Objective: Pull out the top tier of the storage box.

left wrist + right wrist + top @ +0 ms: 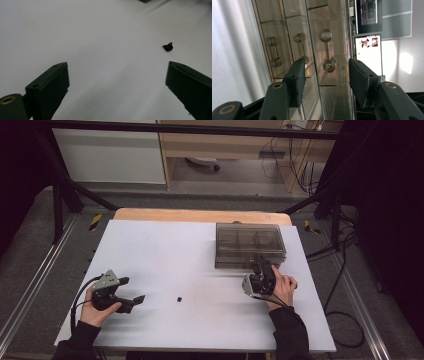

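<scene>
The right tool (262, 270), jaws apart, straddled the clear box's (250, 245) front latch (327, 50): rigid, slick, light plastic, best pinched there.

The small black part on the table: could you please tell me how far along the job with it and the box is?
Done: little. The clear compartment box looks closed. In hand: the right gripper sits at the box's near edge, jaws apart either side of its clasp, not pressing. Left: the small black part lies loose on the white table, beyond the open left gripper, not yet picked up.
</scene>
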A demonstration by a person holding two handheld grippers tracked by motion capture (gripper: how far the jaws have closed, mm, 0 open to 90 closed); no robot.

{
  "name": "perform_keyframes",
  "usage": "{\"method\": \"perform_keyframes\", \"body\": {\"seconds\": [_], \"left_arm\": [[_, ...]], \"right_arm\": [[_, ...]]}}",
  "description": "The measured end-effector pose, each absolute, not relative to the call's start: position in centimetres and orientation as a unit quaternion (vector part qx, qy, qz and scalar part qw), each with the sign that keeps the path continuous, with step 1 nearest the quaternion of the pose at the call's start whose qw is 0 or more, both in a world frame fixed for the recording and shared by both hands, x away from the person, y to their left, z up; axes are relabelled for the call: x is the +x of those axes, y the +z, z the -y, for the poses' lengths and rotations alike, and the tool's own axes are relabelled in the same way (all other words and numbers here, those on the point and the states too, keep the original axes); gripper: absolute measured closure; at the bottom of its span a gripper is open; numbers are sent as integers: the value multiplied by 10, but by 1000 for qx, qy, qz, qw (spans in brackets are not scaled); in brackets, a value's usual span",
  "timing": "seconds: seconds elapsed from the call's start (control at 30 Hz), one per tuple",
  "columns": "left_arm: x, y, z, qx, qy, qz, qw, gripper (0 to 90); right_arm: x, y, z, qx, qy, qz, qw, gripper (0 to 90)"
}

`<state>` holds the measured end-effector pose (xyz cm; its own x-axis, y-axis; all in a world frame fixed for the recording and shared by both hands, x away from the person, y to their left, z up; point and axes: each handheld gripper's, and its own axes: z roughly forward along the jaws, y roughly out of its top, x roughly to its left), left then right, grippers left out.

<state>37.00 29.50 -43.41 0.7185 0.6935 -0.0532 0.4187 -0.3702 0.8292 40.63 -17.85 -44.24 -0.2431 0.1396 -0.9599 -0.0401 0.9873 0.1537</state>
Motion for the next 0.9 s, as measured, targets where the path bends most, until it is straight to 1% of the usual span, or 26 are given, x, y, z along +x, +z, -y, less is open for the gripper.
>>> {"method": "perform_keyframes", "body": {"seconds": [0.2, 0.3, 0.9], "left_arm": [[370, -434, -295, 813, 154, -342, 445, 47], [370, -434, -295, 813, 154, -342, 445, 47], [370, -434, -294, 813, 154, -342, 445, 47]], "right_arm": [[409, -444, 179, 26, 59, -779, 623, 541], [409, -444, 178, 21, 54, -774, 630, 584], [408, -445, 178, 9, 43, -772, 634, 601]]}}
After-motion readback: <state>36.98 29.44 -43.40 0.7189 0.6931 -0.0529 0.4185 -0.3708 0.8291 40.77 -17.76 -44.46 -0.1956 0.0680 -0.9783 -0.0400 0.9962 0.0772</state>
